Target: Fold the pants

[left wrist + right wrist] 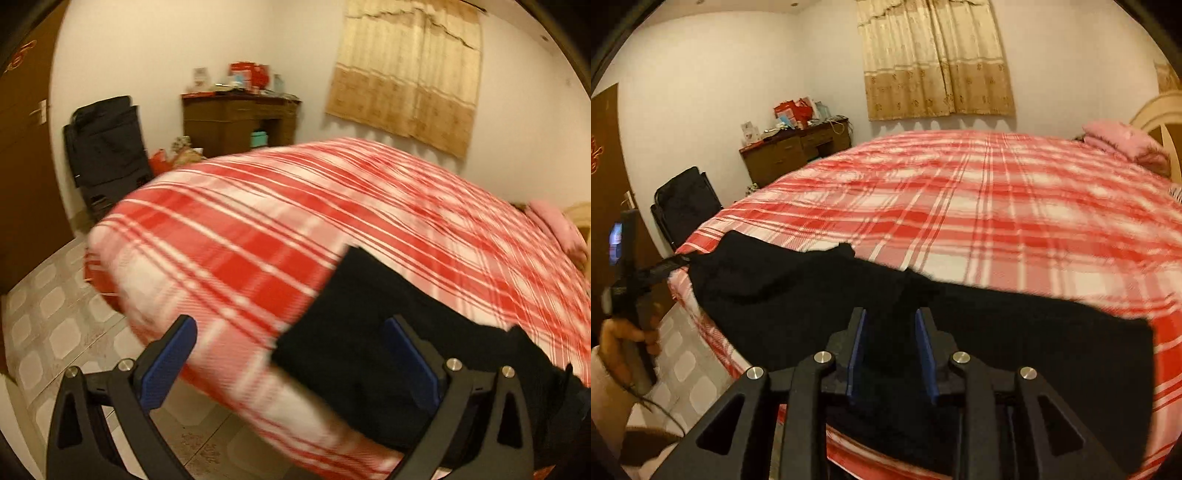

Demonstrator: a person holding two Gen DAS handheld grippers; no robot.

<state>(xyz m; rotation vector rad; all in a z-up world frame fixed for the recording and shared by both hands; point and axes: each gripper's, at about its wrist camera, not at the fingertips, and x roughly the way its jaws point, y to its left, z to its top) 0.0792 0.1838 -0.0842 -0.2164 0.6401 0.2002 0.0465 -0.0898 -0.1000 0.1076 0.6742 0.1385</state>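
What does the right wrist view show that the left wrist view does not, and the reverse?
Only the right wrist view shows the person's left hand holding the left gripper's handle, the headboard, and the right gripper, jaws narrowly apart around a ridge of cloth. Only the left wrist view shows the left gripper, jaws wide open. Both show the black pants on the plaid bed, the curtain, the desk and the pink pillow.

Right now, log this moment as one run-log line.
task: fold pants | black pants: spread along plaid bed near edge | left gripper: open, empty | right gripper: fabric between jaws, grip unclear
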